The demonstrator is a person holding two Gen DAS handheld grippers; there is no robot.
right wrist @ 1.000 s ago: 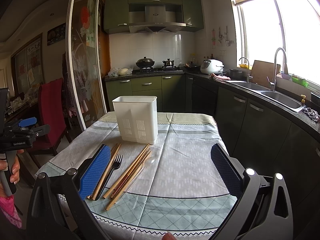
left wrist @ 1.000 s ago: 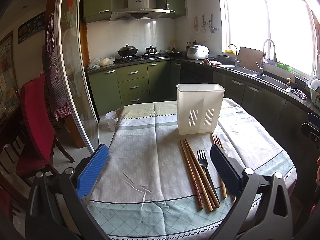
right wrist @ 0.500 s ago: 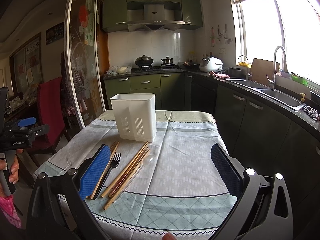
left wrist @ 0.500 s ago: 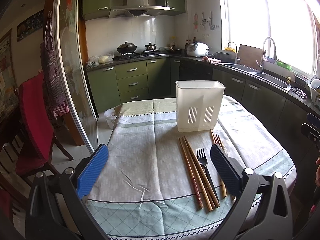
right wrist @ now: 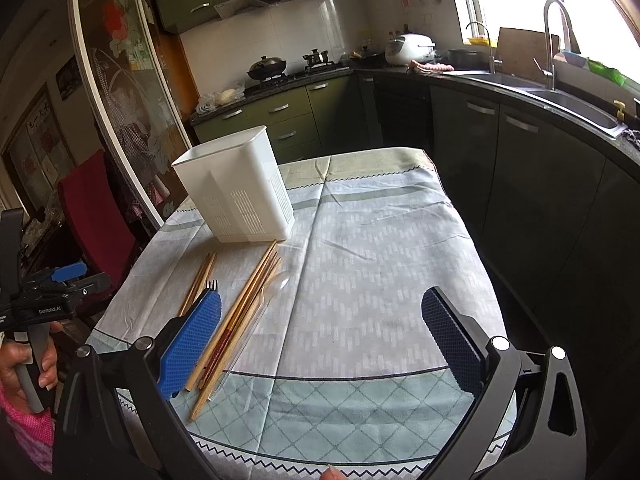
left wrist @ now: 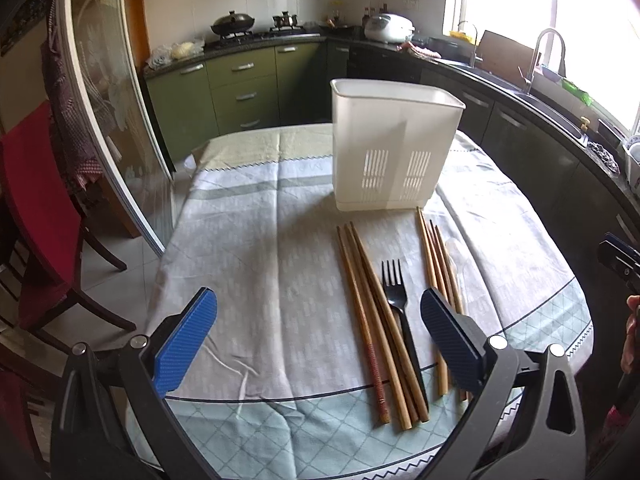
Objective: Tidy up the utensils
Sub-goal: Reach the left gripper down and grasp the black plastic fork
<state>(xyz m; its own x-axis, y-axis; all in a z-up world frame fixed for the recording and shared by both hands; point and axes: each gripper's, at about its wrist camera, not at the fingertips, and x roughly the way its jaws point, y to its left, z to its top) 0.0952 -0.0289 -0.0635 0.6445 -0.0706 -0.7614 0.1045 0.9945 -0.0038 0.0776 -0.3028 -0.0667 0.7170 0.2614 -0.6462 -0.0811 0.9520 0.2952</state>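
Left gripper (left wrist: 318,338) and right gripper (right wrist: 320,336), both spread wide and empty, above the table's near edge. Chopsticks (left wrist: 370,312) and black fork (left wrist: 398,308) lie before the upright white caddy (left wrist: 394,148).

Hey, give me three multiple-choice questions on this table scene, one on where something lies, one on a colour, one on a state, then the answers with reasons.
1. Where does the fork lie?
A. Inside the white holder
B. On the tablecloth between two groups of chopsticks
C. In the sink

2. What colour is the fork?
A. Black
B. Silver
C. Red

3. What state is the left gripper in?
A. Shut on the fork
B. Shut on a chopstick
C. Open, holding nothing

Answers:
1. B: the left wrist view shows it flat on the tablecloth, with the left chopsticks on one side and the right chopsticks on the other, in front of the white holder.
2. A: tines and handle are black.
3. C: its blue pads stand wide apart with only cloth between them.
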